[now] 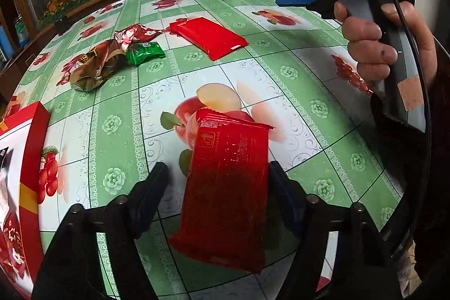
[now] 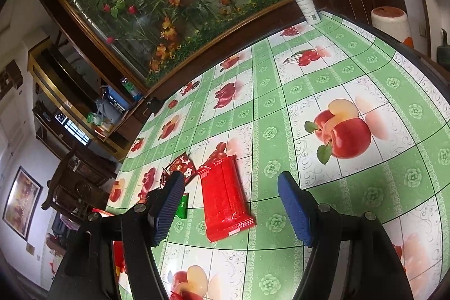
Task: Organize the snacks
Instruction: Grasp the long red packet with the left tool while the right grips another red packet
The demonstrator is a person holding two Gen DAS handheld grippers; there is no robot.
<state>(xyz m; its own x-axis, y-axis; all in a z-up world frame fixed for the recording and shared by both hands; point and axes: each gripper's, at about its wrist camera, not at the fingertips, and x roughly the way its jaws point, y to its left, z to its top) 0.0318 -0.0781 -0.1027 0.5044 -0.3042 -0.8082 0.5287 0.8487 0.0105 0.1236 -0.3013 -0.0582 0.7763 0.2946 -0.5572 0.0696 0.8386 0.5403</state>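
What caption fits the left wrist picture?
Left tongs straddle a red snack packet on the fruit-print tablecloth, more snacks beyond.

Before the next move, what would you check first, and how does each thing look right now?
1. Flat red foil snack packet sits between the left gripper's fingers: ok.
2. Fingers actually pressing on that packet: cannot tell; a gap shows beside the left-hand finger.
3. Red cardboard box within view at the left edge, open side visible: ok.
4. Right gripper free: ok, jaws open, nothing between the pads.
5. Second red foil packet lying flat on the green fruit-print tablecloth, below the right gripper: ok.
6. Green, brown and red-flowered wrappers sorted: not ok, heaped loosely.
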